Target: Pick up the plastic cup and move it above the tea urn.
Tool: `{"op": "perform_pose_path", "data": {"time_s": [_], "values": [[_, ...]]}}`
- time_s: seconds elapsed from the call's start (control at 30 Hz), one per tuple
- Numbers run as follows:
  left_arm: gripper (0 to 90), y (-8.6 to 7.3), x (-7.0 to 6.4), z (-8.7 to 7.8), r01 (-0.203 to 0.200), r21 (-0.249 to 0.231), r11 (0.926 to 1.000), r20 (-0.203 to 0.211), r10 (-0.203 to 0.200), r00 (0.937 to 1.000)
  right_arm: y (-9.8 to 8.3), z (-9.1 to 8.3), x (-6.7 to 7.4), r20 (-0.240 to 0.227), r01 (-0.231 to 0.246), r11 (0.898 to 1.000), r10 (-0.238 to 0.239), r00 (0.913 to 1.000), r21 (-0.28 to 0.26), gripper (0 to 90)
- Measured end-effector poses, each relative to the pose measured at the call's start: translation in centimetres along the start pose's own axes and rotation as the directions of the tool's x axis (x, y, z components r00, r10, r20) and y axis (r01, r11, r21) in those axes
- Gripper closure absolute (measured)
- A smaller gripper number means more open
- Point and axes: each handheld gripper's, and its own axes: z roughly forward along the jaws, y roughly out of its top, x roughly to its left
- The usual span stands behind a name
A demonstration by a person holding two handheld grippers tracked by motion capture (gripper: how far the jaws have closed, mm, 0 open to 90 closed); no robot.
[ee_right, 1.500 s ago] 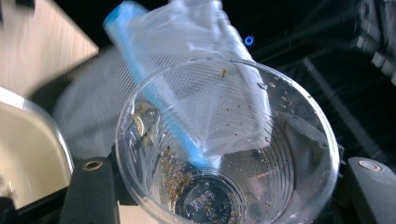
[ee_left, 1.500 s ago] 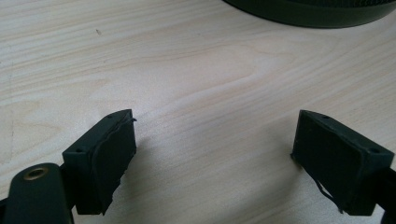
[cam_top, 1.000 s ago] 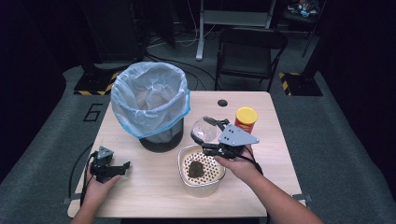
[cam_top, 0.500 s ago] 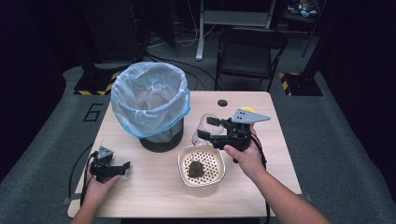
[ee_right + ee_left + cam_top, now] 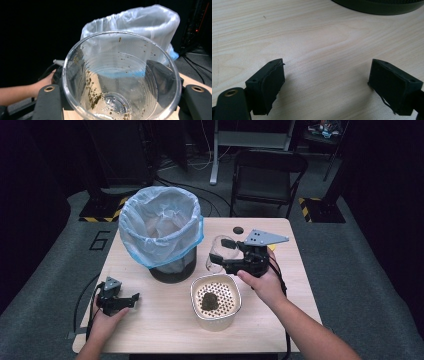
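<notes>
My right gripper [image 5: 223, 263] is shut on a clear plastic cup [image 5: 219, 250], held tilted in the air just right of the bin and behind the strainer. In the right gripper view the cup [image 5: 130, 62] sits between both jaws, its wet wall speckled with brown bits. A beige perforated strainer bowl [image 5: 199, 311] stands on the table below with a dark clump [image 5: 209, 302] in it. A black bin lined with a pale blue bag [image 5: 160, 227] stands at the back left. My left gripper [image 5: 131, 299] rests open on the table at the front left, nothing between its jaws [image 5: 328, 75].
A small black round thing [image 5: 238, 229] lies near the table's far edge. A sliver of yellow [image 5: 272, 248] peeks out behind the right gripper. The bin's dark base [image 5: 377, 5] lies ahead of the left gripper. A folding chair [image 5: 267, 172] stands beyond the wooden table [image 5: 165, 330].
My right gripper has lifted the cup up and away from above the strainer. The left gripper has stayed where it was.
</notes>
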Motion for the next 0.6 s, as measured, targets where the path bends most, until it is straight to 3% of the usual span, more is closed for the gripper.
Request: {"op": "perform_pose_path", "data": {"time_s": [0.13, 0.47, 0.6], "values": [[13.2, 0.0, 0.0, 0.0, -0.001, 0.0, 1.0, 0.0, 0.001, 1.0, 1.6, 0.2, 0.1, 0.008, -0.013, 1.0, 0.013, 0.9999, 0.005, 32.8], [13.1, 0.0, 0.0, 0.0, 0.0, 0.001, 1.0, 0.002, 0.0, 1.0, 5.3, 1.9, -0.2, 0.062, 0.032, 0.999, -0.034, 0.9975, 0.028, 32.7], [13.1, 0.0, 0.0, 0.0, 0.002, -0.002, 1.0, 0.002, -0.002, 1.0, 6.6, 2.6, -0.6, 0.078, 0.022, 0.999, -0.024, 0.9967, 0.024, 32.7]]}}
